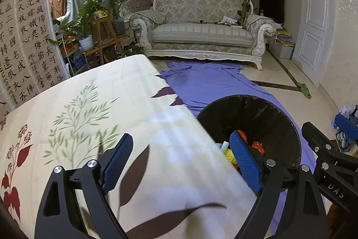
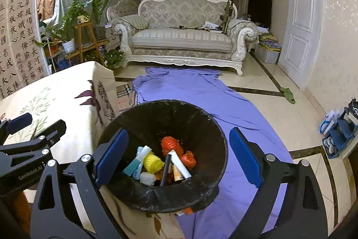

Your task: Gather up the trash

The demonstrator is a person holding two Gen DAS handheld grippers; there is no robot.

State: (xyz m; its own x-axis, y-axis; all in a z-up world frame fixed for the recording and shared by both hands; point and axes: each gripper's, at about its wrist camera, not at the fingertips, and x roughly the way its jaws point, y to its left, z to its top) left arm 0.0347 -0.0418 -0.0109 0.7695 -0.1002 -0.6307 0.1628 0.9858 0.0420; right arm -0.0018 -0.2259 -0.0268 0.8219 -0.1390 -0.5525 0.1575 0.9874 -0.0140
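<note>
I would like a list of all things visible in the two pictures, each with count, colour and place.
trash bin: one, black liner, on the floor beside the table
trash: several pieces, orange, yellow, white, teal, inside the bin
tablecloth: one, cream with leaf print, on the table at left
sheet: one, purple, on the floor before the sofa
sofa: one, white-grey, at the far wall
plants: several, green, far left
door: one, white, right
left gripper: fingers open, empty
right gripper: fingers open, empty
</note>
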